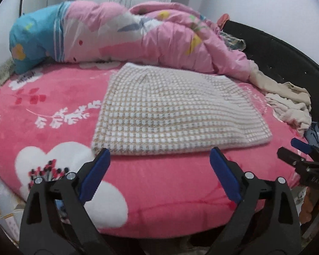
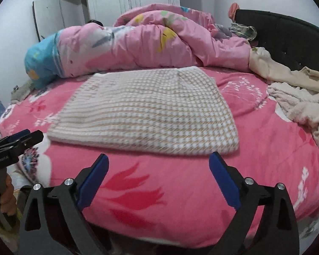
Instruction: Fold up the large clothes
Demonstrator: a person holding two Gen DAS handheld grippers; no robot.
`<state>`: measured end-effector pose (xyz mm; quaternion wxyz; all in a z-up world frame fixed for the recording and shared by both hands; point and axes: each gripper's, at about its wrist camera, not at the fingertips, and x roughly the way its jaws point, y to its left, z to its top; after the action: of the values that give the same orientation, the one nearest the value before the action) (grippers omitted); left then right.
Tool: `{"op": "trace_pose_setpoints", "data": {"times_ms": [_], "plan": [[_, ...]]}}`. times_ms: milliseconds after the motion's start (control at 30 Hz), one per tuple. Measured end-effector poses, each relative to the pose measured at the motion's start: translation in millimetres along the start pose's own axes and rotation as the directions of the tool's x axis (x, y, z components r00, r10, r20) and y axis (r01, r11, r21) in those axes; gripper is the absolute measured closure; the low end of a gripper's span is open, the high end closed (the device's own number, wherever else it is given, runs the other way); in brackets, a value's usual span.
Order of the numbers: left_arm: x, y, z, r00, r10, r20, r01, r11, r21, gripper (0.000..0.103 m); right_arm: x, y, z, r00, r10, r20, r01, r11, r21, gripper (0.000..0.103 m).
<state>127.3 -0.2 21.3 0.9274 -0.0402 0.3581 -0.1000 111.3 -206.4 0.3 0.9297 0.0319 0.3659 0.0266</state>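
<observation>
White cabinet (image 2: 51, 14) in right view only.

1. A bed (image 1: 163, 193) wears a pink plush cover printed with white flowers and red leaves.
2. A pink floral quilt (image 1: 125, 34) is heaped along the far side of the bed; its left end is blue.
3. A pile of beige clothes (image 2: 299, 97) lies on the bed's right side, just below the quilt's right end.
4. A black tufted headboard (image 2: 287, 36) curves round the bed's right edge, behind the beige pile.
5. A white wardrobe (image 2: 78, 6) stands against the wall beyond the bed, behind the quilt.
</observation>
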Motion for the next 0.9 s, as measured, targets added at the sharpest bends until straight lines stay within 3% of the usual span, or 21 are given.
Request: {"op": "trace_pose_setpoints", "data": {"times_ms": [233, 333, 433, 533, 633, 900], "plan": [[-38.4, -12.6, -2.4, 0.990, 0.131, 0.047, -0.133, 0.991, 0.022, 0.008, -27.4, 14.2, -10.4, 0.994, -0.100, 0.051, 0.100, 0.995, -0.007, 0.008], [-44.0, -17.1, -3.0, 0.971, 0.236, 0.047, -0.238, 0.970, 0.038, 0.008, -35.5, 20.3, -10.1, 0.986, -0.149, 0.080, 0.151, 0.988, -0.019, 0.006], [-51.0, -19.5, -4.5, 0.958, 0.276, 0.071, -0.280, 0.959, 0.043, 0.008, -45.9, 29.2, -8.9, 0.976, -0.177, 0.129, 0.183, 0.982, -0.043, 0.006], [-54.6, -19.3, -4.5, 0.956, 0.282, 0.081, -0.286, 0.958, 0.036, 0.008, -54.1, 38.5, -6.2, 0.957, -0.227, 0.181, 0.242, 0.968, -0.067, 0.006], [-51.4, -18.6, -5.1, 0.970, 0.237, 0.057, -0.240, 0.970, 0.039, 0.008, -56.0, 42.9, -3.1, 0.944, -0.261, 0.199, 0.280, 0.957, -0.070, 0.006], [-38.5, -20.6, -9.6, 0.969, 0.240, 0.053, -0.241, 0.970, 0.032, 0.008, -40.5, 47.4, -1.6, 0.971, -0.206, 0.123, 0.217, 0.973, -0.079, 0.006]]}}
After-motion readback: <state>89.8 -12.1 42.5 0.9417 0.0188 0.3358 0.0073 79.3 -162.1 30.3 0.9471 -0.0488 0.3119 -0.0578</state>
